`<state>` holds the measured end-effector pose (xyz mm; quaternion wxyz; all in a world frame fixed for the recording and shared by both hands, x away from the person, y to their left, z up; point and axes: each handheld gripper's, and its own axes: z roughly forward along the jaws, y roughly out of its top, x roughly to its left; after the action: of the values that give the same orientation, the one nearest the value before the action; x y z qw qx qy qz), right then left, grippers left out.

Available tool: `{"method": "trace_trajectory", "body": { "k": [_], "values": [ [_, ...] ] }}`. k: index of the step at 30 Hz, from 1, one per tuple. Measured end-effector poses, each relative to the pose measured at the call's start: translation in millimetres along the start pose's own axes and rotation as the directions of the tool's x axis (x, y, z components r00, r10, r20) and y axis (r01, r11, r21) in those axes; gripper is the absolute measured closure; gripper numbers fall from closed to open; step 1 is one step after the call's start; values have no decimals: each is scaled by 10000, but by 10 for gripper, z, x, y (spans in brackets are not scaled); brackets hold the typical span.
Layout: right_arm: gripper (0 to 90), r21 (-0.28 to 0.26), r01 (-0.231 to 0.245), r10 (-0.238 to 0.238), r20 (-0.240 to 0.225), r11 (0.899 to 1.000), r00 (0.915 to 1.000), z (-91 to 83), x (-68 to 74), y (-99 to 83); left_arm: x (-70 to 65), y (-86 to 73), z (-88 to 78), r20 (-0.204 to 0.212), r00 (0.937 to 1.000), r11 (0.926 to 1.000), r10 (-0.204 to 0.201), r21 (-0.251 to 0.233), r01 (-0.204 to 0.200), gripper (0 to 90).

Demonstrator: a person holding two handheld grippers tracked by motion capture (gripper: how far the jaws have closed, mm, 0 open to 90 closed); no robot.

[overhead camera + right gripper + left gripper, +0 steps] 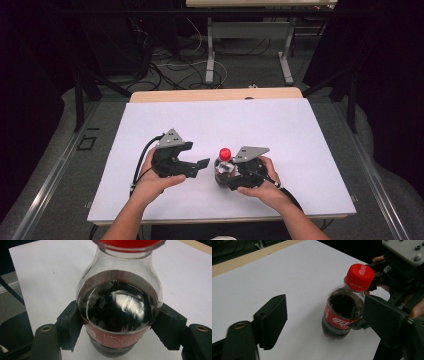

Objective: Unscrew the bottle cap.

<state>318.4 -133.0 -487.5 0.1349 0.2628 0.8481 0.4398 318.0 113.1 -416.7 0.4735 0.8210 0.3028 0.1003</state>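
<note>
Right gripper: jaws clamped on cola bottle, one pad each side of labelled body (red cap above jaws, base on white counter). Left gripper: jaws part open, nothing between them; bottle ahead of jaws, nearer the right-hand jaw in left gripper view, untouched.

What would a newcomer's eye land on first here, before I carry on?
The small cola bottle with its bright red cap, upright near the front middle of the white table, clamped around its body by the right gripper. Next, the left gripper just beside it on the left, its black fingers apart with nothing between them.
</note>
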Motion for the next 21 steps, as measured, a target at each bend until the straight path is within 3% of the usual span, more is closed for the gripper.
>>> {"method": "trace_trajectory", "body": {
  "k": [3,4,6,8,9,11,14,17,21],
  "values": [
    [304,22,16,-15,-158,10000,9999,5,1,-6,-39,82,13,180,9996,9997,232,-2,-232,302],
    [304,-19,64,-64,-98,10000,9999,12,2,-9,-44,110,6,439,9987,9996,239,166,-247,314],
    [304,-23,71,-71,-111,10000,9999,19,4,-10,-64,153,40,700,9967,9992,410,-4,-411,315],
    [304,78,12,-10,-262,10000,9997,25,13,-20,-93,204,68,1225,9901,9975,686,69,-700,327],
    [304,139,14,-9,-374,9999,9993,29,11,-20,-93,204,68,1225,9901,9975,686,69,-700,334],
    [304,150,24,-18,-395,9999,9992,34,16,-22,-109,236,94,1646,9827,9957,848,234,-899,337],
    [304,199,71,-59,-618,9998,9981,40,33,-21,-137,273,146,1913,9745,9914,1174,347,-1262,373],
    [304,134,127,-117,-727,9998,9973,42,39,-19,-154,295,199,2166,9696,9910,1141,443,-1265,409],
    [304,83,215,-208,-799,9997,9966,37,60,-15,-131,321,258,2558,9634,9924,801,700,-1011,446]
  ]
}}
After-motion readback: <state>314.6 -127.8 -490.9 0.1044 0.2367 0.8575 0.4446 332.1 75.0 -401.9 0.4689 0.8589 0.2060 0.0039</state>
